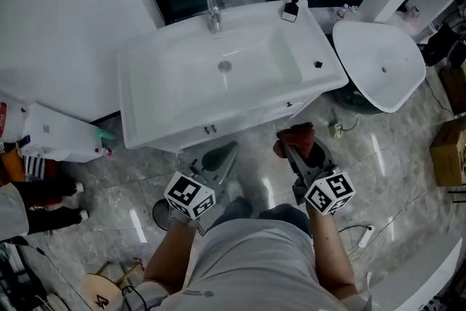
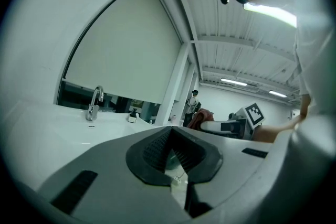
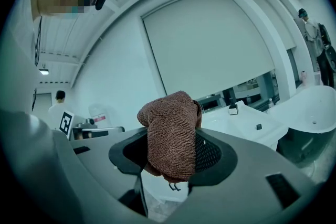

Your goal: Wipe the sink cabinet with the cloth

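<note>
The white sink cabinet (image 1: 240, 115) stands ahead of me, with its basin (image 1: 251, 54) and a chrome faucet (image 1: 213, 11) at the back. My right gripper (image 1: 293, 147) is shut on a bunched brown cloth (image 1: 295, 133), held just in front of the cabinet's right front corner. In the right gripper view the cloth (image 3: 171, 134) hangs between the pads and hides the fingertips. My left gripper (image 1: 230, 149) is shut and holds nothing, a little short of the cabinet front below the door knobs. Its pads (image 2: 157, 149) meet at the tip in the left gripper view.
A soap dispenser (image 1: 290, 10) and a small black item (image 1: 318, 64) sit on the cabinet top. A second white basin (image 1: 378, 62) stands at the right, a cardboard box (image 1: 448, 149) beyond it. A white box (image 1: 62, 135) and a person's legs (image 1: 44, 200) are at the left.
</note>
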A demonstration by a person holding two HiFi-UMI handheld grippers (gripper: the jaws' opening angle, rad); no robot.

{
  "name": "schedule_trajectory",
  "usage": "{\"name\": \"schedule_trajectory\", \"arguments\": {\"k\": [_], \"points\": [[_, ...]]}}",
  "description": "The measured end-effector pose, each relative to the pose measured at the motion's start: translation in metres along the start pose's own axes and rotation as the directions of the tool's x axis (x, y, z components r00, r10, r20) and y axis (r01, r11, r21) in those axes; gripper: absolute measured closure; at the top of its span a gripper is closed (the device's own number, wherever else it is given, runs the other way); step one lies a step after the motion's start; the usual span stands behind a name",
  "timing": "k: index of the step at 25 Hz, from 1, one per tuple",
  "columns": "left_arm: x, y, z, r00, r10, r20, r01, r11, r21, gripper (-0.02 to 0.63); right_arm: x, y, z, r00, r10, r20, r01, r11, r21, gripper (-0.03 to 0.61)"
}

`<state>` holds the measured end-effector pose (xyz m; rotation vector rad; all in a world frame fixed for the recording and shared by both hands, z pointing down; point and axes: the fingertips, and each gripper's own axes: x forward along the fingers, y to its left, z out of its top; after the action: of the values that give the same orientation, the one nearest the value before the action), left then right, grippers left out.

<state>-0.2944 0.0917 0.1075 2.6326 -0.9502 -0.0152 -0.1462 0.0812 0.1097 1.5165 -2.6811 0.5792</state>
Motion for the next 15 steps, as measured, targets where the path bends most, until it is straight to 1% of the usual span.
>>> {"name": "schedule_trajectory", "arguments": {"k": [4, 8, 15], "points": [[0.016, 0.014, -0.002, 0.999, -0.021, -0.034, 0.021, 1.000, -0.008, 0.603, 0.018, -0.014, -0.006, 0.999, -0.029, -0.015, 0.030, 0.999, 0.035, 0.373], [0.036, 0.011, -0.009, 0.995, -0.046, -0.083, 0.046, 0.999, -0.002, 0.603, 0.026, -0.034, -0.019, 0.998, -0.048, -0.040, 0.051, 0.995, 0.087, 0.373], [0.074, -0.003, -0.020, 0.989, -0.040, -0.141, 0.040, 0.999, 0.001, 0.603, 0.032, -0.075, -0.048, 0.994, -0.024, -0.106, 0.040, 0.987, 0.153, 0.373]]}}
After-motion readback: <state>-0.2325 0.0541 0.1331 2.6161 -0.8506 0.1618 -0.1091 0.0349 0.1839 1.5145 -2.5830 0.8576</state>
